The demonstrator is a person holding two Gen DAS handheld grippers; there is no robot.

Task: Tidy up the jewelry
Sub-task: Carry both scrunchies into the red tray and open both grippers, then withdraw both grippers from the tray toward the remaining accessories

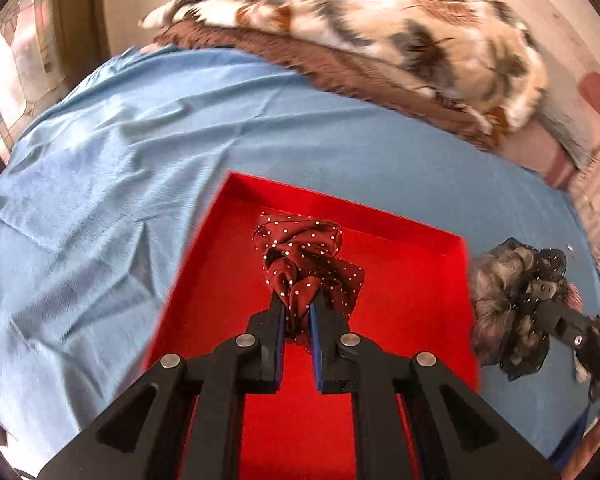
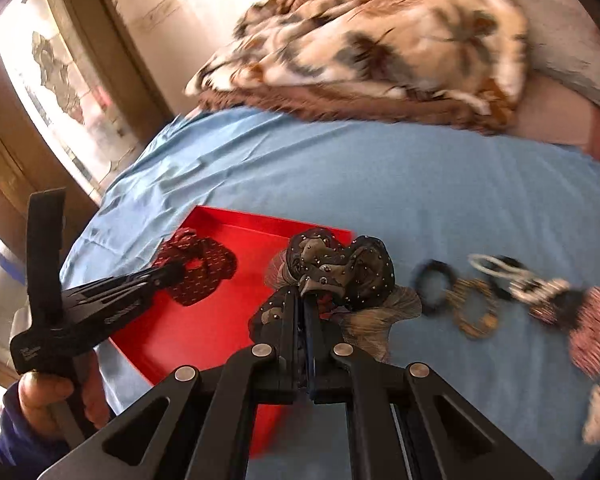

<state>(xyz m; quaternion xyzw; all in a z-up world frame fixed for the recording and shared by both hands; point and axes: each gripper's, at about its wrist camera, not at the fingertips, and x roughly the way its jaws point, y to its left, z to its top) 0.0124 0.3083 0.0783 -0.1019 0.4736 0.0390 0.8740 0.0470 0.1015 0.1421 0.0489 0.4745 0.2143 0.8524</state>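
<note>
My left gripper (image 1: 298,304) is shut on a dark red scrunchie with white dots (image 1: 300,252) and holds it over the red tray (image 1: 400,280) on the blue sheet. In the right wrist view the left gripper (image 2: 172,272) and red scrunchie (image 2: 204,268) sit over the tray (image 2: 204,344). My right gripper (image 2: 302,300) is shut on a black and grey studded scrunchie (image 2: 336,272), just right of the tray's edge. That scrunchie (image 1: 508,300) and the right gripper (image 1: 540,300) show at the right of the left wrist view.
Several more hair ties and scrunchies (image 2: 476,304) lie on the blue sheet (image 2: 380,184) to the right. A patterned blanket (image 2: 380,48) is heaped at the back. A wall and window (image 2: 52,80) stand at the left.
</note>
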